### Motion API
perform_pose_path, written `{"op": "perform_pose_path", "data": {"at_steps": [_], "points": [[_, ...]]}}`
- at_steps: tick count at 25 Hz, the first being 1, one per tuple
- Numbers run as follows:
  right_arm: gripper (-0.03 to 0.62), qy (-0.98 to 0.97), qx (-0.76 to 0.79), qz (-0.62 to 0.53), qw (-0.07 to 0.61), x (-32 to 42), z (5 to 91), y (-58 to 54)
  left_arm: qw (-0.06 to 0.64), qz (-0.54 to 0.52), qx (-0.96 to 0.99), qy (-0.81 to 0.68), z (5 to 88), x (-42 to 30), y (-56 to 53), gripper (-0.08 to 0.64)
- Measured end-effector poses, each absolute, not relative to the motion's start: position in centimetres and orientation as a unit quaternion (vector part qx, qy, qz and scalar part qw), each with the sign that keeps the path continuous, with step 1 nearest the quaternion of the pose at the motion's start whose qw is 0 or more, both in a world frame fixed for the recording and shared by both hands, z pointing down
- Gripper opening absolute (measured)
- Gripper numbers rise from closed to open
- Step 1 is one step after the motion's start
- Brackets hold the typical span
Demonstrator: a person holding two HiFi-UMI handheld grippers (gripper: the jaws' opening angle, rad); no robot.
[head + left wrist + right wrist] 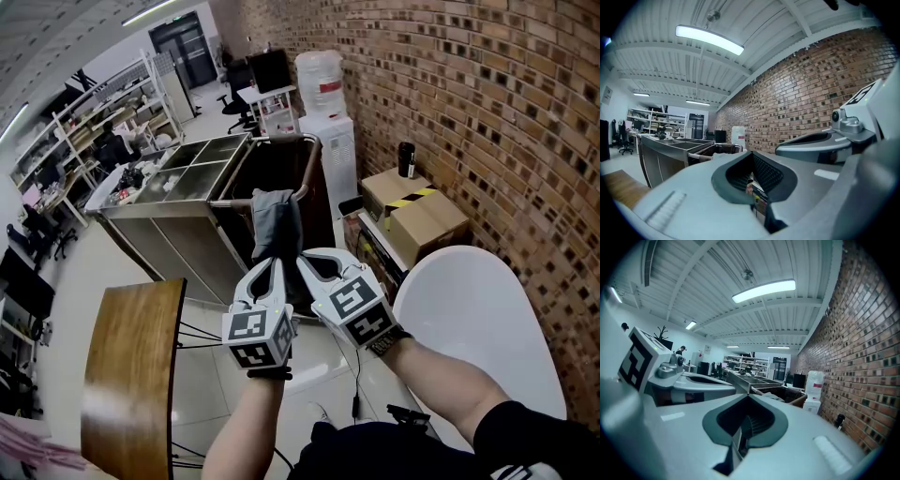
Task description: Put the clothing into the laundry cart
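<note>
I hold the left gripper (273, 270) and right gripper (303, 262) side by side, each clamped tight on the gray garment (275, 220) by the laundry cart (307, 173).

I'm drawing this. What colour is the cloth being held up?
The cloth is grey; the head view shows it best.

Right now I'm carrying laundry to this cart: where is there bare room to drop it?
The cart's dark bin, between the steel trays and the water dispenser, looks bare. The white table is bare too. Boxes crowd the brick wall.
</note>
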State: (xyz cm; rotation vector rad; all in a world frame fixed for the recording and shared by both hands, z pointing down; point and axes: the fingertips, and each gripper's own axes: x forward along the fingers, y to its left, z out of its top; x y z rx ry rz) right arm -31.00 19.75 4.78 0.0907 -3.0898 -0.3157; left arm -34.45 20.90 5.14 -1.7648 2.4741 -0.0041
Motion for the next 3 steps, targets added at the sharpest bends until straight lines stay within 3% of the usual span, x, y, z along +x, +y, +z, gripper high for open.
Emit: {"op": "perform_pose_path", "data": {"at_steps": [3], "points": [[0.0,-0.994,0.028,-0.102,0.018,-30.91,4.89,19.81,0.051,-0.001,-0.579,0.814,5.23,-34.34,20.93,0.003]]}}
